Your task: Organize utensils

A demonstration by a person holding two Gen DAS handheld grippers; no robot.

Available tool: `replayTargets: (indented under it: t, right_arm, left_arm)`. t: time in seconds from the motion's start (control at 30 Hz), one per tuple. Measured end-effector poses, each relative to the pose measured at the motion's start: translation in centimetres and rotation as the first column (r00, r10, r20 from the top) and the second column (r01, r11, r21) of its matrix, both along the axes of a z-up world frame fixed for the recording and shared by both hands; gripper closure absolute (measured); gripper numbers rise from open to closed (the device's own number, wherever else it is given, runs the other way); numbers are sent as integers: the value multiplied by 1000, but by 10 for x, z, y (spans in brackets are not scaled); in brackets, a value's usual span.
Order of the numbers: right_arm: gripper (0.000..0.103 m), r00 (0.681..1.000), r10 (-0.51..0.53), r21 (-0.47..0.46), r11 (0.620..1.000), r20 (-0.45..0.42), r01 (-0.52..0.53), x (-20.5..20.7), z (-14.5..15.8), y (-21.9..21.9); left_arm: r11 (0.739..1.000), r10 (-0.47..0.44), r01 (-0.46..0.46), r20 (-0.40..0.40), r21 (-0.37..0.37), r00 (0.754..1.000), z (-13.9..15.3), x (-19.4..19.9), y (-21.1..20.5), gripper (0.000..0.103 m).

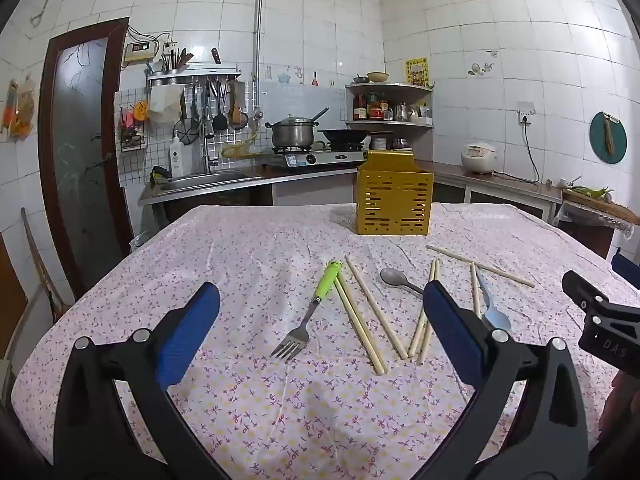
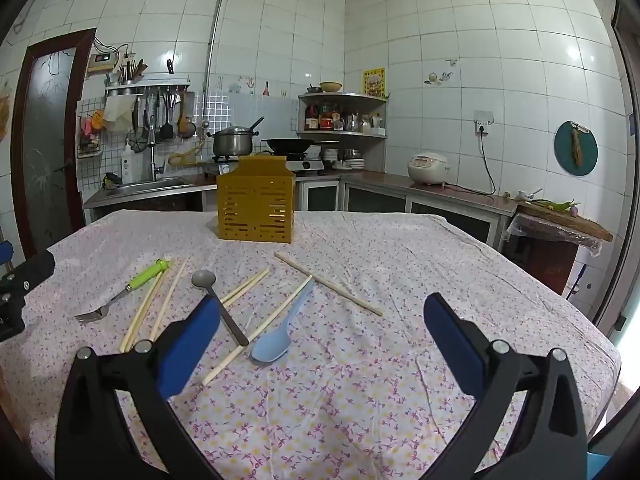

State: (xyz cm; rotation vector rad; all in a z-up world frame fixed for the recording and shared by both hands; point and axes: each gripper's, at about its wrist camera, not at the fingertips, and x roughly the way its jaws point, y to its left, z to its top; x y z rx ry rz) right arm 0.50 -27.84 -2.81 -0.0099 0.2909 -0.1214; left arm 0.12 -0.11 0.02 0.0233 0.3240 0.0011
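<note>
A yellow slotted utensil holder [image 1: 394, 200] [image 2: 256, 204] stands at the table's far side. Before it lie a green-handled fork [image 1: 310, 312] [image 2: 128, 290], several wooden chopsticks [image 1: 360, 316] [image 2: 328, 283], a grey spoon [image 1: 396, 279] [image 2: 218, 300] and a light blue spoon [image 1: 494, 308] [image 2: 278, 334]. My left gripper [image 1: 320, 304] is open and empty, above the fork and chopsticks. My right gripper [image 2: 322, 312] is open and empty, to the right of the blue spoon; part of it shows in the left wrist view [image 1: 600, 312].
The table carries a floral cloth [image 2: 360, 392]. Behind it runs a kitchen counter with a sink [image 1: 204, 180], a stove with a pot [image 1: 292, 132] and a wok, and a rice cooker [image 2: 428, 168]. A dark door [image 1: 80, 152] is at the left.
</note>
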Motion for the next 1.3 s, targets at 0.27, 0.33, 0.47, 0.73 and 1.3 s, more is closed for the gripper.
replayTargets:
  t: [0.27, 0.33, 0.47, 0.73, 1.3]
  right_arm:
    - [4, 1000, -6, -3, 1000, 4, 6, 0, -2, 0]
    - [4, 1000, -8, -1, 1000, 5, 8, 0, -4, 0]
    - [4, 1000, -11, 10, 1000, 3, 11, 0, -1, -2]
    - [4, 1000, -11, 12, 1000, 0, 11, 1, -2, -4]
    - [4, 1000, -15, 15, 1000, 1, 15, 1, -1, -3]
  left_arm:
    - [1000, -4, 5, 11, -11, 1000, -2, 3, 4, 5]
    - [1000, -4, 4, 11, -12, 1000, -2, 4, 5, 5]
    - [1000, 0, 0, 9, -4, 1000, -2, 4, 2, 5]
    - [1000, 4, -4, 9, -2, 1000, -3, 6, 3, 5]
    - [1000, 2, -2, 14, 1, 1000, -3, 4, 1, 5]
